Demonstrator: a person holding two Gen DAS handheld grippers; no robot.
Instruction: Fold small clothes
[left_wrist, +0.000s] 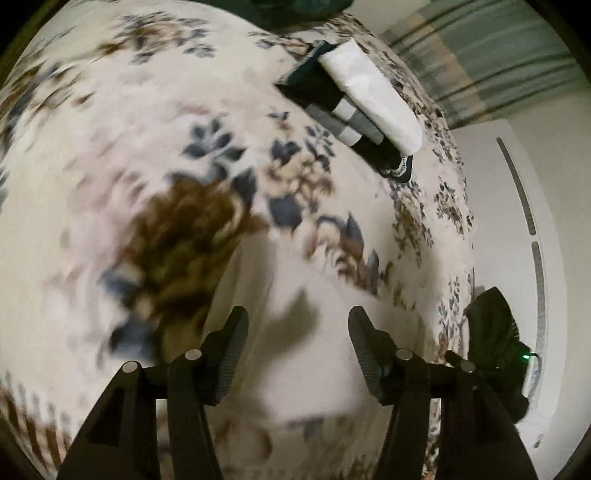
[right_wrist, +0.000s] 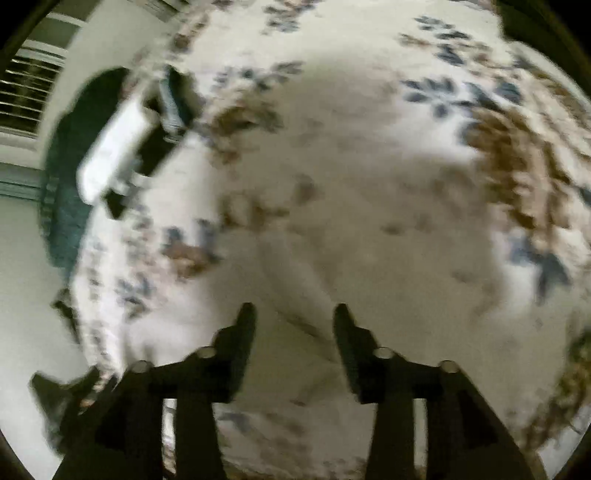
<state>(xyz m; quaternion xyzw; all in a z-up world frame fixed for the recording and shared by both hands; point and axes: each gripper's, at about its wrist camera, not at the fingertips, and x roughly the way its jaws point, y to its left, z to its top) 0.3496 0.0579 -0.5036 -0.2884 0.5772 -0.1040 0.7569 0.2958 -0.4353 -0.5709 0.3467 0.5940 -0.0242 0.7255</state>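
A flat white cloth (left_wrist: 295, 332) lies on the floral bedspread (left_wrist: 110, 147), right under my left gripper (left_wrist: 297, 319), which is open and empty above it. A stack of folded clothes (left_wrist: 354, 107), white on top with dark and striped pieces beneath, sits at the far right of the bed. In the blurred right wrist view my right gripper (right_wrist: 293, 315) is open and empty over a pale cloth (right_wrist: 295, 280) on the bedspread (right_wrist: 369, 147). The folded stack (right_wrist: 122, 147) shows at the left edge of the bed.
The bed's right edge meets a white wall (left_wrist: 498, 221). A dark garment (left_wrist: 495, 332) hangs by that edge. A dark green item (right_wrist: 62, 203) lies beyond the stack, and window blinds (right_wrist: 26, 92) stand at the far left.
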